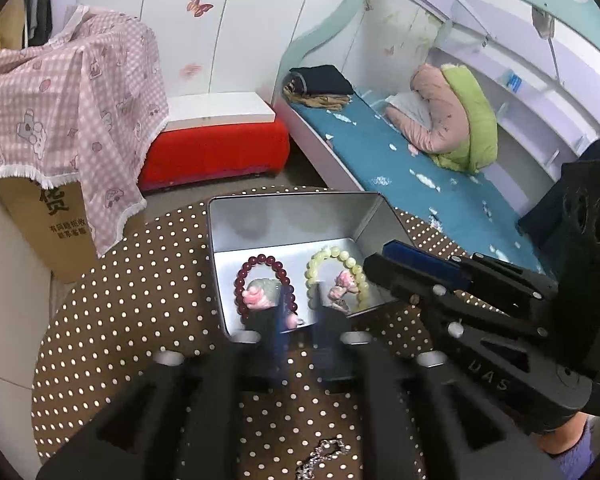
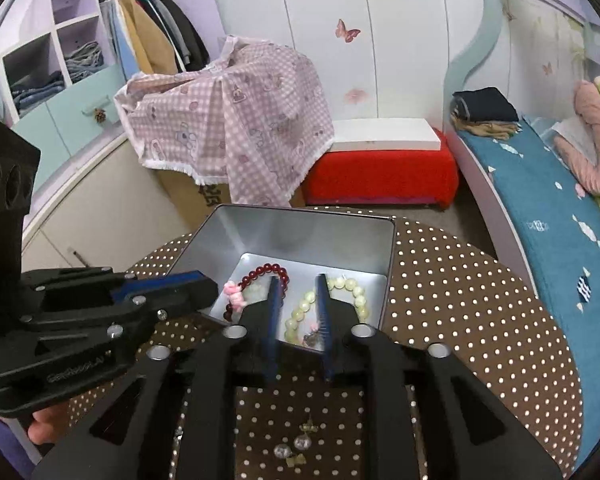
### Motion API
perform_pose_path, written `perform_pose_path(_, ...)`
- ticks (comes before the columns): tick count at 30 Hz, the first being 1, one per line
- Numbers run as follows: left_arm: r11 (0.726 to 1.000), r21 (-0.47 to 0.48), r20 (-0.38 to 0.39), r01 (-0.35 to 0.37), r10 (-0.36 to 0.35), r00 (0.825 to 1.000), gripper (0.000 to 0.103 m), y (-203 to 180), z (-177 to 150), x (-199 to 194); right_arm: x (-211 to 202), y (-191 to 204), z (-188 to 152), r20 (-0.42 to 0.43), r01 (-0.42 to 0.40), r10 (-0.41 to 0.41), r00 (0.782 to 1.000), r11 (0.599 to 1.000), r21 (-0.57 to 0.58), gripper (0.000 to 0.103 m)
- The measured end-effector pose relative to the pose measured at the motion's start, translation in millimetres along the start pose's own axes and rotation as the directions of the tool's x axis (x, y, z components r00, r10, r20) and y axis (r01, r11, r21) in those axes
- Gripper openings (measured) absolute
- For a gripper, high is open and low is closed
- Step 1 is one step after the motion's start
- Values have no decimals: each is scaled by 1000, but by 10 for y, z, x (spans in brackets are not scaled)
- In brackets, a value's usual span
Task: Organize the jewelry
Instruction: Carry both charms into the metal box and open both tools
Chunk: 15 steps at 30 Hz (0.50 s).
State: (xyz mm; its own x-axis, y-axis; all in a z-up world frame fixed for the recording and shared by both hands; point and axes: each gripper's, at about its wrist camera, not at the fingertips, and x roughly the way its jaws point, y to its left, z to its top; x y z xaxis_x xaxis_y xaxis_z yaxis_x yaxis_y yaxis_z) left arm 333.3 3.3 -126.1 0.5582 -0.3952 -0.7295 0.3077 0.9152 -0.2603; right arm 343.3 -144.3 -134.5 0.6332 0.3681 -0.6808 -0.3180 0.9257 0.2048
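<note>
**Over the tin box, both claws parted and empty**

On the round table with the brown white-dotted cloth [image 2: 480, 300] stands a shallow rectangular silver tin box [image 2: 300, 232], lid off, with two bead bracelets lying flat on its floor. At the left lies the dark red bead bracelet [image 1: 266, 286] with a pink charm; just beside it to the right, apart from it, lies the pale yellow-green bead bracelet [image 1: 336, 276], also with a pink charm.

Coming from the left, the black left gripper [image 1: 298, 320] with blue pads hangs over the near edge of the box. Its jaws stand partly apart; they look blurred, and no bracelet is pinched between the pads. The red bracelet shows just beyond its left finger.

To the right, the black right gripper [image 2: 298, 312] points down into the near part of the box. Its jaws are likewise partly apart and grip nothing; the pale bracelet lies on the floor of the box beyond and between the blue fingers [image 2: 275, 300], and whether a fingertip touches it cannot be told.

Near the person, on the cloth, lie a silver chain [image 1: 324, 456] under the left gripper and a pair of round clear-bead earrings [image 2: 296, 446] under the right one.
</note>
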Motion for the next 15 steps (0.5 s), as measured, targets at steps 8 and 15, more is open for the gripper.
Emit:
perform_pose_path(8, 1000, -26, 97, 2, 1, 995, 60, -26, -139, -409, -419, -58, -99, 75, 28, -28, 997, 1000, 4, 49)
perform_pose_path(15, 999, -27, 124, -26, 30, 992, 63, -95, -415, -595, -670, -93, -351, 58, 60, -60, 997, 998, 0, 50)
